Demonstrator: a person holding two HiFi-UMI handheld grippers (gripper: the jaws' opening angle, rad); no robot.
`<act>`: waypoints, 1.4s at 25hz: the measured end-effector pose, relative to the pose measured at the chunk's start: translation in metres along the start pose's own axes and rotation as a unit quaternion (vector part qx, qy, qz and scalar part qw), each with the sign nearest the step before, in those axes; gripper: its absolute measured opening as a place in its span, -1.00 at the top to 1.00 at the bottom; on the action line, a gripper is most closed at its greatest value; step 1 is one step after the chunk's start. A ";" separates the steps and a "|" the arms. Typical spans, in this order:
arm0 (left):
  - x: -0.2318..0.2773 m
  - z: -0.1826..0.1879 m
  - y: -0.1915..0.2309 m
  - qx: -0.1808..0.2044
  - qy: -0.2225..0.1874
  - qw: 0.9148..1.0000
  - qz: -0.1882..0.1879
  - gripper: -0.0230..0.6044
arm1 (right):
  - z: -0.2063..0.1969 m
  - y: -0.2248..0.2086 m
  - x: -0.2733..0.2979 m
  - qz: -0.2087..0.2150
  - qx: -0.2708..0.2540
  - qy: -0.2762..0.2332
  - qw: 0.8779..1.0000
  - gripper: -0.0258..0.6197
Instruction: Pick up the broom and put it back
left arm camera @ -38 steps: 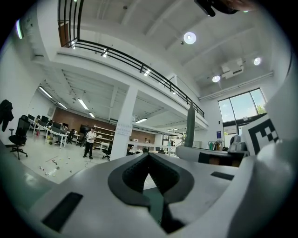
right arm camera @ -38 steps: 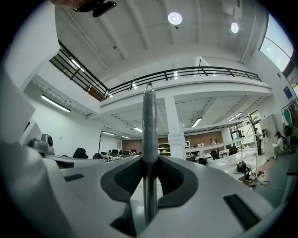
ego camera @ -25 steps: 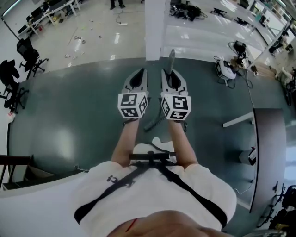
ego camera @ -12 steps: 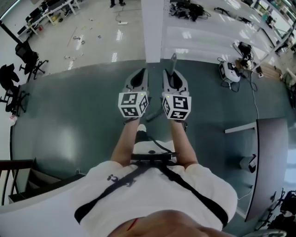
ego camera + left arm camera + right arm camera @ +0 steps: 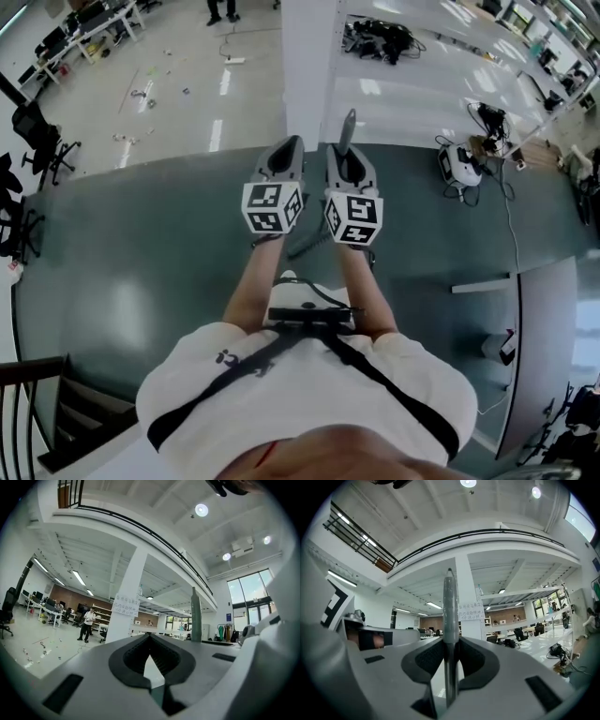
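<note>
The broom's grey handle (image 5: 450,616) stands upright between the jaws of my right gripper (image 5: 450,644), which is shut on it. In the head view the handle's top (image 5: 347,131) pokes up above the right gripper (image 5: 349,155), and a lower stretch of the handle (image 5: 305,246) shows between the person's forearms. The broom's head is hidden under the arms. My left gripper (image 5: 286,150) is held level beside the right one. Its jaws (image 5: 150,637) meet at the tips with nothing in them. From the left gripper view the handle (image 5: 196,616) rises just to the right.
A white pillar (image 5: 307,66) with a paper notice (image 5: 124,605) stands straight ahead at the edge of the dark green floor. Office chairs (image 5: 37,122) are at the left, cables and a device (image 5: 459,159) at the right. A curved counter (image 5: 539,309) is at the right, a stair rail (image 5: 37,403) at bottom left.
The person has walked forward toward the white pillar, so the floor and pillar have slid nearer. Both grippers keep the same pose, with the broom handle still gripped in the right one.
</note>
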State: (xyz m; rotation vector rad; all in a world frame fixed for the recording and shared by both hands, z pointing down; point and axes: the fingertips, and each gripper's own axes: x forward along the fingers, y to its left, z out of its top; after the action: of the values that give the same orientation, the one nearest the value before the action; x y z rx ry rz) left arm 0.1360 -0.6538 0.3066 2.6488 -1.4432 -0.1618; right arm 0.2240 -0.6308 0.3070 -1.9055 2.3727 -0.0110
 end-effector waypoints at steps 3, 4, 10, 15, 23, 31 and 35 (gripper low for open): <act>0.041 0.005 0.036 -0.004 0.001 1.000 -0.011 0.89 | -0.006 -0.003 0.052 -0.014 -0.009 0.006 1.000 0.62; 0.054 0.004 0.047 -0.006 0.004 1.000 -0.019 0.89 | -0.009 -0.006 0.069 -0.020 -0.012 0.009 1.000 0.62; 0.123 0.000 0.090 -0.050 -0.001 0.996 -0.069 0.89 | -0.038 -0.026 0.147 -0.049 -0.012 0.042 0.998 0.62; 0.163 -0.002 0.121 -0.031 0.005 0.998 -0.058 0.89 | -0.043 -0.040 0.199 -0.051 -0.001 0.041 0.998 0.63; 0.252 -0.013 0.182 -0.011 -0.016 1.000 -0.024 0.89 | -0.061 -0.063 0.307 -0.020 0.036 0.032 0.999 0.63; 0.338 -0.045 0.233 0.000 -0.003 1.000 0.013 0.89 | -0.107 -0.092 0.398 0.023 0.042 0.080 0.996 0.63; 0.370 -0.068 0.253 -0.011 0.017 1.000 0.022 0.89 | -0.142 -0.100 0.425 0.030 0.041 0.128 0.991 0.63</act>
State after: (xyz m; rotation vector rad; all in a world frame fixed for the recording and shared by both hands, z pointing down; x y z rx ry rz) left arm 0.1363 -1.0970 0.4000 2.5873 -1.4780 -0.1282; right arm 0.2194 -1.0751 0.4245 -1.8957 2.5422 -0.3627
